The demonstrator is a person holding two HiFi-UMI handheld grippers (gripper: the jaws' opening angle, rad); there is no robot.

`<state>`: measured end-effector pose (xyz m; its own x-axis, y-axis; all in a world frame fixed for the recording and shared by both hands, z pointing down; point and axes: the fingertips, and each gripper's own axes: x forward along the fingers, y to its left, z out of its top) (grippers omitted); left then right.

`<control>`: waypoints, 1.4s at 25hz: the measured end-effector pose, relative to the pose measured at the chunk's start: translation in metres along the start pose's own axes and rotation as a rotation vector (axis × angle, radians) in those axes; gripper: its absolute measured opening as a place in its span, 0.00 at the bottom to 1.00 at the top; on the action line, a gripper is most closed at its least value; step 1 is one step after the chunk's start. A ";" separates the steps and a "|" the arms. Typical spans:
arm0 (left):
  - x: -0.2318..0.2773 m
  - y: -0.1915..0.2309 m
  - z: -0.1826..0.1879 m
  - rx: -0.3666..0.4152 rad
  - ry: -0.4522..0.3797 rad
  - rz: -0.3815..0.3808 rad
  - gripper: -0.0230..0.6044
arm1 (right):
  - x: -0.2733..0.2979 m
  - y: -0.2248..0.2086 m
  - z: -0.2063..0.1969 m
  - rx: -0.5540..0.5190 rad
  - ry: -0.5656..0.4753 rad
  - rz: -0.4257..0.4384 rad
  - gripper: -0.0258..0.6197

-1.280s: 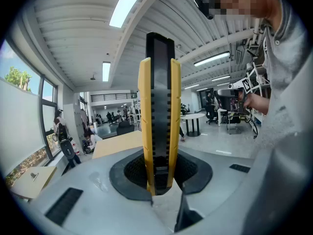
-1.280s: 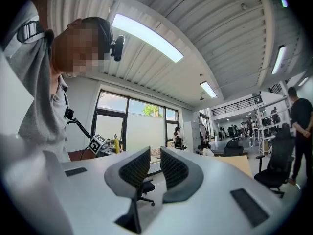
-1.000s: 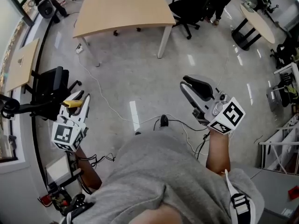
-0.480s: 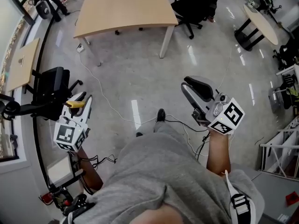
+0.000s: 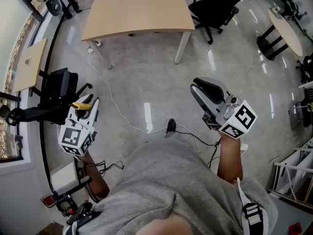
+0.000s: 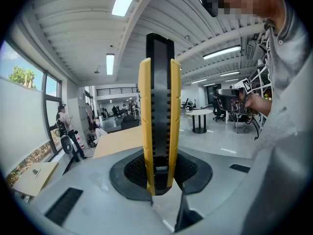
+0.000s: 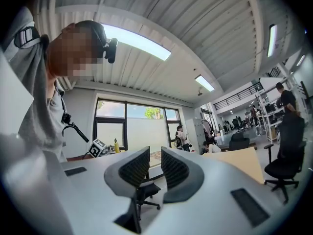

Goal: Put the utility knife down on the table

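The utility knife point(image 6: 156, 111) stands between the jaws of the left gripper point(image 6: 155, 177), which are clenched on its lower end, and the rest rises toward 12 o'clock. In the head view it sits near 9 o'clock, well apart from the wooden table point(image 5: 137, 9) at 12 o'clock. Its sides are yellow with a black ridged slider track down the middle; the right gripper point(image 7: 149, 168) holds nothing, jaws slightly parted.
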<state>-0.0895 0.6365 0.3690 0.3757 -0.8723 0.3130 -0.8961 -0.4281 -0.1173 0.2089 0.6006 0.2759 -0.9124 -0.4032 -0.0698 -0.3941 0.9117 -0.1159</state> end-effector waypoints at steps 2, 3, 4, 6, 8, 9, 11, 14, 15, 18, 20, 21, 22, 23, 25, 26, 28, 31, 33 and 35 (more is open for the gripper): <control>0.018 -0.002 0.007 0.002 0.011 0.007 0.18 | -0.002 -0.023 0.003 0.007 -0.003 0.006 0.15; 0.027 -0.002 0.011 0.003 0.018 0.011 0.18 | -0.003 -0.036 0.004 0.010 -0.006 0.008 0.15; 0.037 -0.003 0.015 0.003 0.025 0.015 0.18 | -0.004 -0.048 0.006 0.014 -0.008 0.011 0.15; 0.058 -0.004 0.022 0.003 0.037 0.023 0.18 | -0.007 -0.072 0.008 0.020 -0.010 0.018 0.15; 0.079 -0.006 0.029 0.005 0.046 0.029 0.18 | -0.010 -0.096 0.010 0.026 -0.009 0.025 0.15; 0.091 -0.007 0.033 0.007 0.051 0.032 0.18 | -0.011 -0.110 0.011 0.030 -0.007 0.029 0.15; 0.118 -0.009 0.044 0.011 0.059 0.039 0.18 | -0.014 -0.140 0.013 0.037 -0.005 0.038 0.15; 0.146 -0.012 0.052 0.014 0.062 0.042 0.18 | -0.018 -0.170 0.013 0.035 -0.001 0.042 0.15; 0.149 -0.012 0.052 0.013 0.062 0.041 0.18 | -0.019 -0.172 0.012 0.033 -0.001 0.039 0.15; 0.152 -0.012 0.053 0.015 0.063 0.033 0.18 | -0.021 -0.172 0.009 0.045 -0.009 0.032 0.15; 0.154 -0.012 0.055 0.017 0.062 0.030 0.18 | -0.022 -0.174 0.007 0.053 -0.008 0.029 0.15; 0.155 -0.012 0.056 0.018 0.062 0.029 0.18 | -0.022 -0.175 0.005 0.055 -0.006 0.028 0.15; 0.156 -0.012 0.056 0.020 0.063 0.028 0.18 | -0.022 -0.176 0.005 0.056 -0.005 0.026 0.15; 0.157 -0.012 0.057 0.022 0.064 0.027 0.18 | -0.023 -0.176 0.005 0.057 -0.006 0.024 0.15; 0.160 -0.008 0.057 0.023 0.063 0.023 0.18 | -0.021 -0.177 0.007 0.056 -0.011 0.019 0.15; 0.165 -0.002 0.057 0.022 0.061 0.020 0.18 | -0.016 -0.179 0.008 0.054 -0.012 0.015 0.15; 0.177 0.020 0.057 0.017 0.056 0.008 0.18 | 0.003 -0.187 0.009 0.051 -0.010 0.005 0.15; 0.194 0.050 0.062 0.016 0.039 -0.014 0.18 | 0.031 -0.197 0.014 0.041 -0.006 -0.017 0.15; 0.200 0.066 0.067 0.021 0.021 -0.028 0.18 | 0.046 -0.200 0.017 0.030 -0.007 -0.030 0.15; 0.204 0.083 0.070 0.028 0.006 -0.038 0.18 | 0.066 -0.201 0.019 0.019 -0.009 -0.035 0.15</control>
<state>-0.0710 0.4065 0.3569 0.4079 -0.8537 0.3238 -0.8743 -0.4674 -0.1311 0.2300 0.3897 0.2756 -0.8969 -0.4360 -0.0741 -0.4239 0.8953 -0.1372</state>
